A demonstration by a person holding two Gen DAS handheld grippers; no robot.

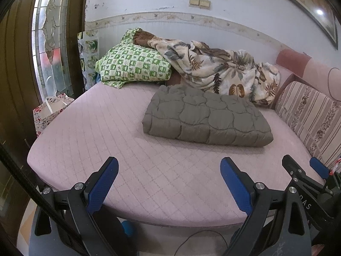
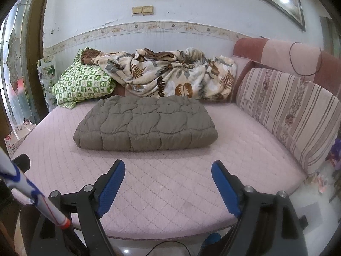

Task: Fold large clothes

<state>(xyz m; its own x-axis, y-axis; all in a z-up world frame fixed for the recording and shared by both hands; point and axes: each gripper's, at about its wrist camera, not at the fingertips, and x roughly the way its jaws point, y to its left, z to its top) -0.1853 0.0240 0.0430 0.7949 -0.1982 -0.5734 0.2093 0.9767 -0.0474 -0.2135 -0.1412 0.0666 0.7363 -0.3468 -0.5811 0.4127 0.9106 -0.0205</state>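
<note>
Left wrist view cut off our right gripper (image 1: 302, 166); both it and our left gripper (image 1: 169, 164) gaped, holding nothing. Folded grey quilt (image 2: 145, 123) lay mid-mattress (image 2: 170, 187), toward the far edge, near edge bare.

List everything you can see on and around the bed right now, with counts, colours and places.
quilted blanket: 1, grey-brown, folded, mid-mattress
leaf-print blanket: 1, cream and brown, crumpled at the wall
checked pillow: 1, green and white, back left
mattress: 1, pink quilted
striped cushion: 1, pink-brown, right side
gift bag: 1, floral, left of bed
left hand-held gripper: 1, black with blue pads, open, empty
right hand-held gripper: 1, same, open, empty
</note>
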